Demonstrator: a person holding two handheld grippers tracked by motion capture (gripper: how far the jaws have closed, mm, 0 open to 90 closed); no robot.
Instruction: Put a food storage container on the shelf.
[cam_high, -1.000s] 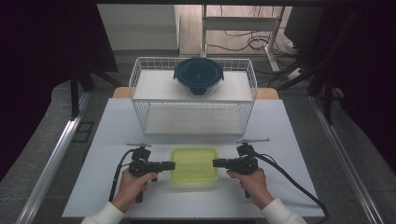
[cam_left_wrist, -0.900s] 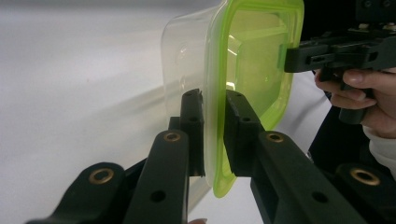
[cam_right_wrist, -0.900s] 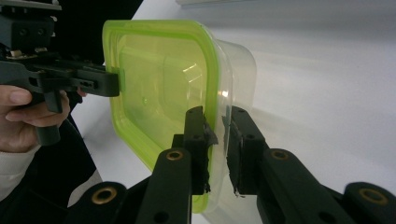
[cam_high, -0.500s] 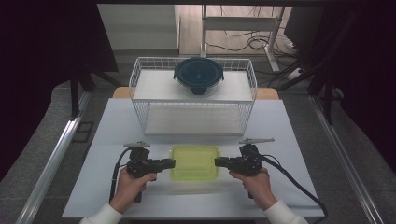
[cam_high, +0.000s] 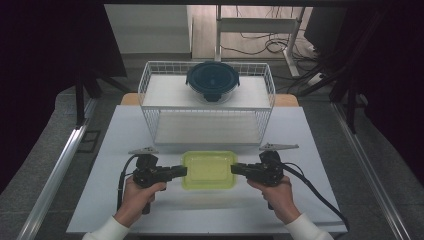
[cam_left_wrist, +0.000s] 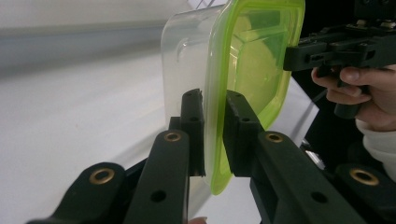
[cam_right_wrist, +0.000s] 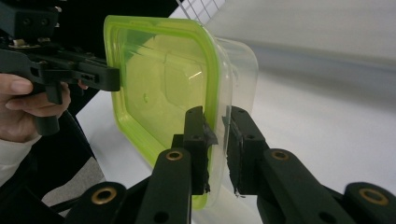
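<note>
Both tongs clamped on one box: left gripper on its left rim, right gripper on its right. Seen close between the jaws: green lid, clear tub. From above, beyond: rack bearing bowl.

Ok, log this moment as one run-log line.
left gripper: shut on green-lidded container | right gripper: shut on opposite rim | container: held before wire basket

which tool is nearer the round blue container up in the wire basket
Neither clearly: both sit about equally far from the blue container. The left tool and right tool grip opposite ends of the green box, in front of the basket.
</note>
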